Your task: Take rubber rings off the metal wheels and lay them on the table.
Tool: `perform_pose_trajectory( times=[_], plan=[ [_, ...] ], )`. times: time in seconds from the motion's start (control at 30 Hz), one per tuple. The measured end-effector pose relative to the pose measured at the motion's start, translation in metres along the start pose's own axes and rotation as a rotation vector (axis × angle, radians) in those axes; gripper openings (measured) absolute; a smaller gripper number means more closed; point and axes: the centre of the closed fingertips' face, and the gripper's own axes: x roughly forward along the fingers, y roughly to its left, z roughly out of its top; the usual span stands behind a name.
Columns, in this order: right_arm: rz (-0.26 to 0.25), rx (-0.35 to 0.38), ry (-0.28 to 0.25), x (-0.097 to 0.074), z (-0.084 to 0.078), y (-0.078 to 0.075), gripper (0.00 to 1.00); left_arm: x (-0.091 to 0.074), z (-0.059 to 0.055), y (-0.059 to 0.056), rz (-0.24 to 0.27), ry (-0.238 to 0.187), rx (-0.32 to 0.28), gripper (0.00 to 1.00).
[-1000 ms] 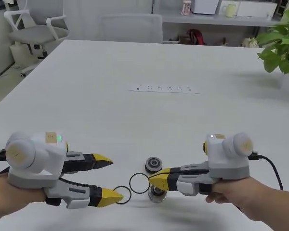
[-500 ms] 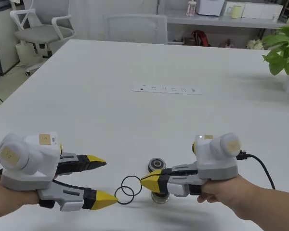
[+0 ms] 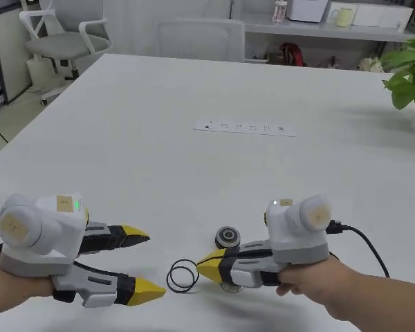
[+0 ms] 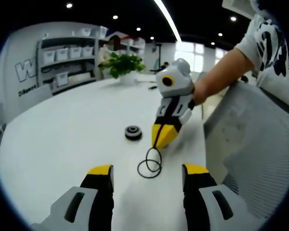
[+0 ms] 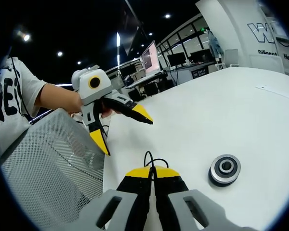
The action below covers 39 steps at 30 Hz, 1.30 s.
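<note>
1. The right tool (image 3: pixel 206 268), clamped on the rubber rings (image 3: pixel 182 276), has been drawn toward the lower left of the head view. Its tips, formerly straight below the metal wheel (image 3: pixel 227 236), are now seen left of it.
2. The rings, earlier side by side, are now overlapped.
3. The left tool (image 3: pixel 154 264), whose lower tip was at a ring, is now apart from them.

Ahead of left gripper (image 3: pixel 154 264), jaws spread, rubber rings (image 3: pixel 182 275) and right gripper (image 3: pixel 202 266) blocked the way. A metal wheel (image 3: pixel 227 236) stood just beside right gripper's tip. Wide bare table (image 3: pixel 194 173) lay beyond both.
</note>
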Motion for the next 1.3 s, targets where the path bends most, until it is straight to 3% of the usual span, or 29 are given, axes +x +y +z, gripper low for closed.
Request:
perform_pose_trajectory(
  times=[0.2,0.37,0.57,0.83,1.3],
  plan=[
    [0.003,-0.005,0.004,0.009,0.001,0.003,0.00,0.000,-0.001,0.002,0.003,-0.001,-0.003,0.58],
    [-0.043,-0.008,0.015,0.011,-0.002,-0.005,0.00,0.000,-0.001,0.002,0.004,-0.002,-0.005,0.58],
    [-0.053,-0.018,0.029,0.011,-0.006,-0.007,0.00,0.000,-0.003,0.000,0.001,0.001,-0.008,0.57],
    [-0.064,-0.019,0.029,0.008,-0.007,-0.010,0.09,0.000,-0.002,0.001,-0.002,0.004,-0.011,0.57],
    [-0.072,0.006,-0.074,-0.018,0.016,-0.022,0.17,0.008,0.013,0.007,-0.009,-0.013,-0.009,0.56]
  ],
)
